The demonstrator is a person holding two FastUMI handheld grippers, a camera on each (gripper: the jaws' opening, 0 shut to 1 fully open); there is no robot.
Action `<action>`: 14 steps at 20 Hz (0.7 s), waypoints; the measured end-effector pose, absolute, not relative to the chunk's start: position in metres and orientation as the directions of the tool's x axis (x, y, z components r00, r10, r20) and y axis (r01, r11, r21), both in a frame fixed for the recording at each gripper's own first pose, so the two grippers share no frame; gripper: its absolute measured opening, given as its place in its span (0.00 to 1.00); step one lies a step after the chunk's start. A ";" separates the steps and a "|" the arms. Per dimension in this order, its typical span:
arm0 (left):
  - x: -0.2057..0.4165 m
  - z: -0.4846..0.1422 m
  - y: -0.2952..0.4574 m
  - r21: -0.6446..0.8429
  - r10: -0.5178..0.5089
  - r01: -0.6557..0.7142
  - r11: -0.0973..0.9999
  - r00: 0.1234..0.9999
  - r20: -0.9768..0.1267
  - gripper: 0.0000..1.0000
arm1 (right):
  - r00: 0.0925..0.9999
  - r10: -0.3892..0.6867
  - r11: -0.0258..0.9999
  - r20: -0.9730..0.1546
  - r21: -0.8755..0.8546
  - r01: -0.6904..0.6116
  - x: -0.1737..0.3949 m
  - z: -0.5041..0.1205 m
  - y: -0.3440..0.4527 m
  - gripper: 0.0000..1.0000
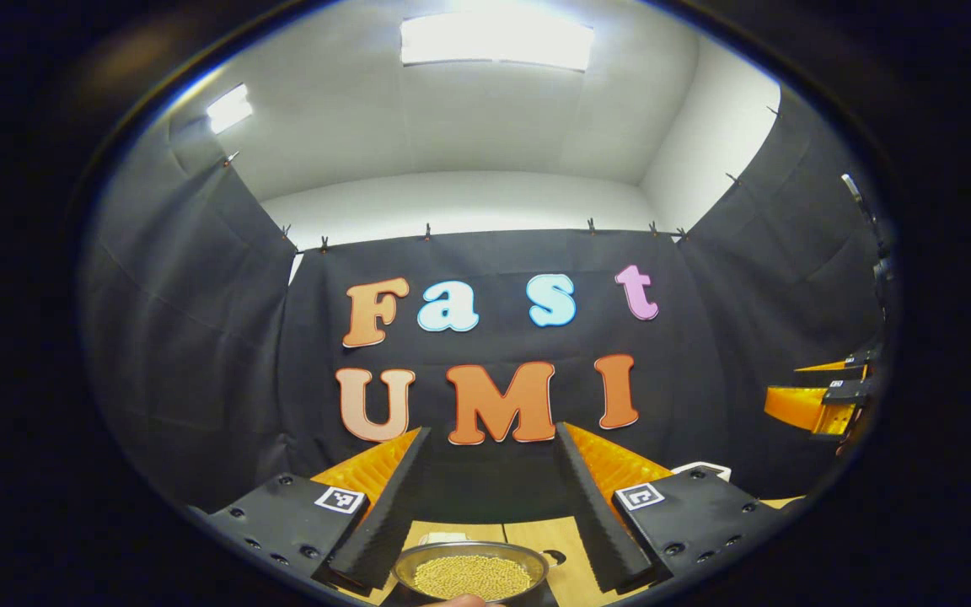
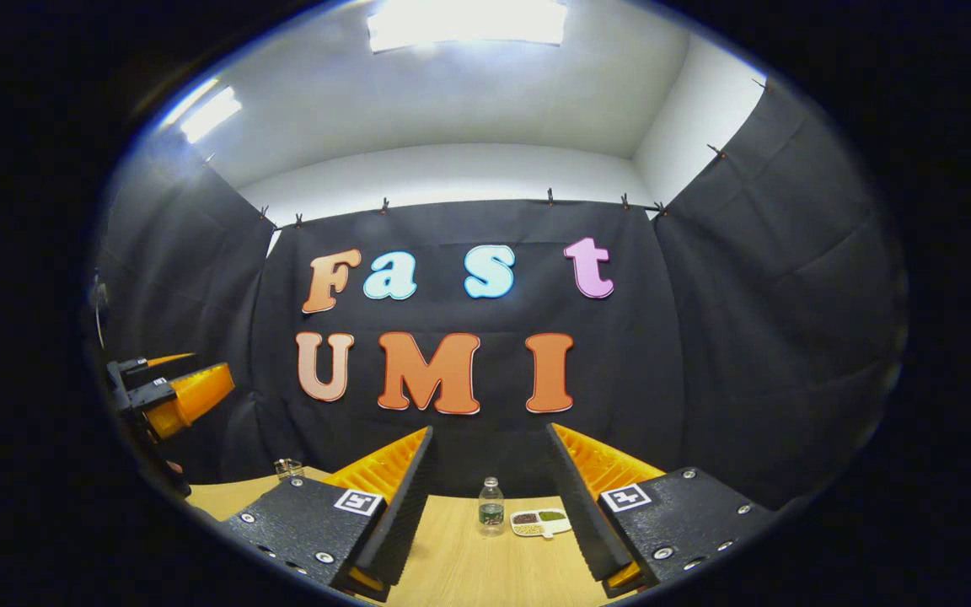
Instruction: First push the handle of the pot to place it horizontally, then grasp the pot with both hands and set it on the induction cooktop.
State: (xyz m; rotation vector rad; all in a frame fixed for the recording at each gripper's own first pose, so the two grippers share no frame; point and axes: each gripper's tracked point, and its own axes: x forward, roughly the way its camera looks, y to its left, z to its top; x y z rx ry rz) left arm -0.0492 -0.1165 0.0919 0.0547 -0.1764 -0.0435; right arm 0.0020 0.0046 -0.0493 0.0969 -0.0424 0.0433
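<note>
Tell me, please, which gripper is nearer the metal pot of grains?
Left. The left gripper hangs open right above the pot; the right gripper is off to its side, open.

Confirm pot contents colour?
Pale yellow-tan grains fill the silver pot, seen best in the left gripper view, low between the fingers.

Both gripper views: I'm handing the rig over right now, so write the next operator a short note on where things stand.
Left gripper: open, holding nothing, raised above the table; it looks toward the booth's back wall.
Right gripper: open, holding nothing, also raised and facing the wall.
Pot: a metal pan holding small yellowish grains, low in the left gripper view, just below that gripper's fingers, untouched. Its handle cannot be made out here.
Also on the table, in the right gripper view: a water bottle and a small divided dish.
Done: nothing evident yet.
Left: find the handle, push it horizontal, grasp the pot with both grippers, set it on the cooktop.
</note>
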 end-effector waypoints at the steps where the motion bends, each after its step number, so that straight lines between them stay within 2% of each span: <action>1: -0.052 0.094 -0.119 0.044 -0.055 0.048 0.998 0.983 0.174 0.89 | 0.998 0.033 0.995 0.056 0.089 -0.038 0.000 -0.045 0.004 0.79; 2: -0.053 0.095 -0.119 0.031 -0.059 0.054 0.998 0.983 0.172 0.93 | 0.998 0.016 0.996 0.060 0.087 -0.021 -0.002 -0.044 0.002 0.80; 6: -0.059 0.104 -0.114 0.038 -0.031 0.025 0.999 0.981 0.191 0.96 | 0.995 -0.056 0.995 0.078 0.084 0.050 -0.010 -0.038 -0.007 0.84; 9: -0.061 0.105 -0.117 0.028 -0.028 0.023 0.999 0.981 0.192 0.96 | 0.996 -0.050 0.995 0.079 0.084 0.043 -0.014 -0.035 -0.005 0.86; 11: -0.061 0.114 -0.120 -0.025 -0.021 0.028 0.999 0.973 0.229 0.93 | 0.996 -0.030 0.994 0.081 0.105 0.021 -0.019 -0.032 0.002 0.87; 12: -0.062 0.116 -0.120 -0.050 -0.023 0.036 0.998 0.970 0.242 0.97 | 0.996 -0.020 0.994 0.089 0.111 0.010 -0.022 -0.029 0.007 0.86; 13: -0.062 0.117 -0.120 -0.068 -0.027 0.045 0.997 0.968 0.248 0.93 | 0.995 -0.018 0.994 0.100 0.105 0.007 -0.024 -0.026 0.008 0.87; 14: -0.062 0.117 -0.121 -0.076 -0.033 0.054 0.996 0.968 0.250 0.96 | 0.994 -0.029 0.995 0.109 0.095 0.019 -0.024 -0.025 0.004 0.87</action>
